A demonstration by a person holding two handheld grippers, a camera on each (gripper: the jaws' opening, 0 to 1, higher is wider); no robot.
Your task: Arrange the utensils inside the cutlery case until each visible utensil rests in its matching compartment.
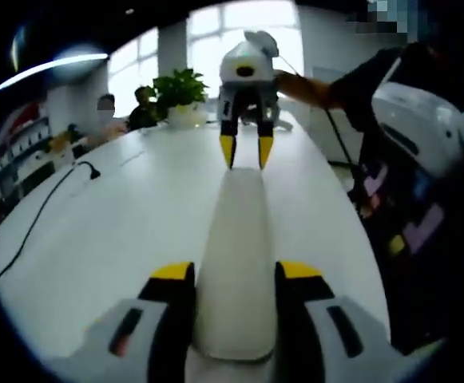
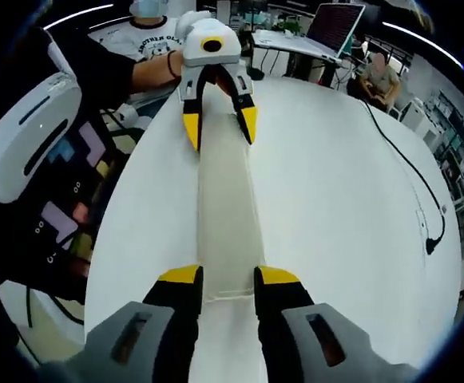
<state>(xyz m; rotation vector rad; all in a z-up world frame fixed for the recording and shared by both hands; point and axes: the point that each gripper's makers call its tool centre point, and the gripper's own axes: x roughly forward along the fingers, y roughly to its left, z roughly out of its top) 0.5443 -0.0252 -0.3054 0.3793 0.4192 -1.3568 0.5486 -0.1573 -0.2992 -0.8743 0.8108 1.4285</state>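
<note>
The left gripper view takes in a potted plant [image 1: 181, 89] and bright windows beyond the far end of the white worktop [image 1: 120, 215]; the right gripper view has an open laptop [image 2: 337, 26] and a black cable [image 2: 407, 171] trailing across the worktop. The cutlery case [image 1: 238, 263] is a long, pale, closed shape lying lengthwise on the worktop between the 2 claws. The left claw [image 1: 235, 275] straddles one end, jaws spread just beside it; the right claw [image 2: 228, 279] straddles the other end likewise. Whether either pinches the case is unclear. No utensils or compartments can be made out.
</note>
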